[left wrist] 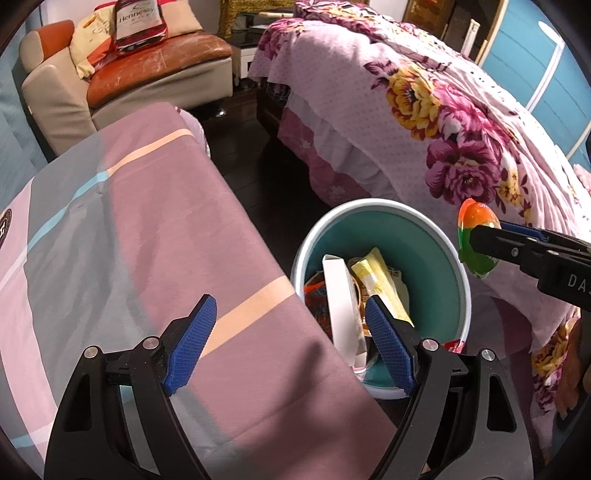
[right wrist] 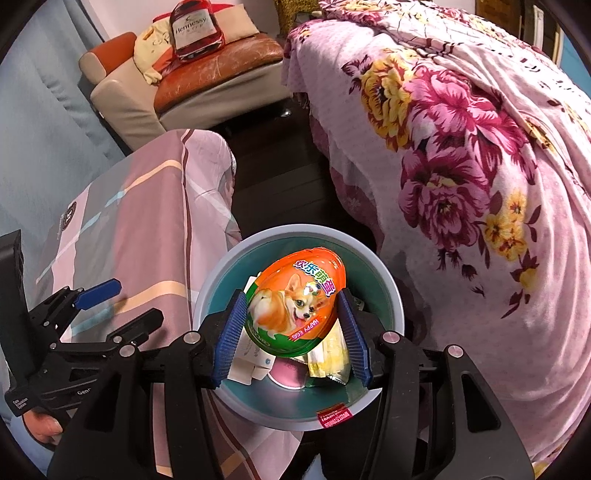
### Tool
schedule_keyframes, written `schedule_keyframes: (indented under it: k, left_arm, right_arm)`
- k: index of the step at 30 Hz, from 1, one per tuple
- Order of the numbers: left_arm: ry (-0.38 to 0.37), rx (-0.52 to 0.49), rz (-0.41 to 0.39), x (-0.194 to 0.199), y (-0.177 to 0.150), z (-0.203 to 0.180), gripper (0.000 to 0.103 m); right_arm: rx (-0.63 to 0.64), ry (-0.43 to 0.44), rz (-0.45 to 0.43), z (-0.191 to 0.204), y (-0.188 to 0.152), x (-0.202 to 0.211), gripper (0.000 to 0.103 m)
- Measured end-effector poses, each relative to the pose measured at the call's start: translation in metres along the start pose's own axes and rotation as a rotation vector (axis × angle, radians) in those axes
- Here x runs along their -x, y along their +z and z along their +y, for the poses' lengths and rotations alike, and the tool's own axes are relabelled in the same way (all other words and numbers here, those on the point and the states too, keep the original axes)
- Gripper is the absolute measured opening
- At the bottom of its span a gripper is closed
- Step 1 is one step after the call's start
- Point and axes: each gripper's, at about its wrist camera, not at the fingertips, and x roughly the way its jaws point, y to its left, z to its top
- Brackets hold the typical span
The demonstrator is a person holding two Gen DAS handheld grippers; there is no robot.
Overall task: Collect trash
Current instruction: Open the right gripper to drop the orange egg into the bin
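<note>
My right gripper is shut on an orange and green egg-shaped package with a dog picture and holds it above a round bin with a teal inside. In the left wrist view the same package hangs at the bin's right rim, held by the right gripper. The bin holds a white box, a yellow wrapper and other wrappers. My left gripper is open and empty, over the edge of a striped pink sheet beside the bin.
A bed with a floral pink cover stands right of the bin. A sofa with an orange seat and a bottle-shaped cushion is at the back. Dark floor runs between the beds.
</note>
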Motion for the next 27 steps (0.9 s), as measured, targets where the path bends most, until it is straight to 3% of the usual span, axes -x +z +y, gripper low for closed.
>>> schedule_keyframes:
  k: [7,11,23,24,25,27]
  left_arm:
    - [0.005,0.005,-0.011,0.003,-0.004,0.009,0.083]
    - [0.0,0.014,-0.012,0.005,-0.006,0.014,0.083]
    - [-0.013,0.035,-0.037,0.025,-0.015,0.024,0.084]
    - [-0.012,0.037,-0.04,0.028,-0.017,0.025,0.086]
    - [-0.01,0.038,-0.045,0.03,-0.017,0.026,0.094]
    - [-0.002,0.038,-0.071,0.038,-0.021,0.027,0.096]
  right_arm:
    - [0.018,0.0,0.034,0.01,-0.001,-0.011,0.05]
    - [0.017,-0.004,0.029,0.014,0.0,-0.011,0.069]
    - [0.01,-0.023,0.031,0.023,-0.006,0.005,0.084]
    - [0.012,-0.024,0.032,0.025,-0.007,0.007,0.085]
    - [0.016,-0.031,0.029,0.027,-0.008,0.009,0.085]
    - [0.021,-0.04,0.022,0.03,-0.011,0.014,0.088]
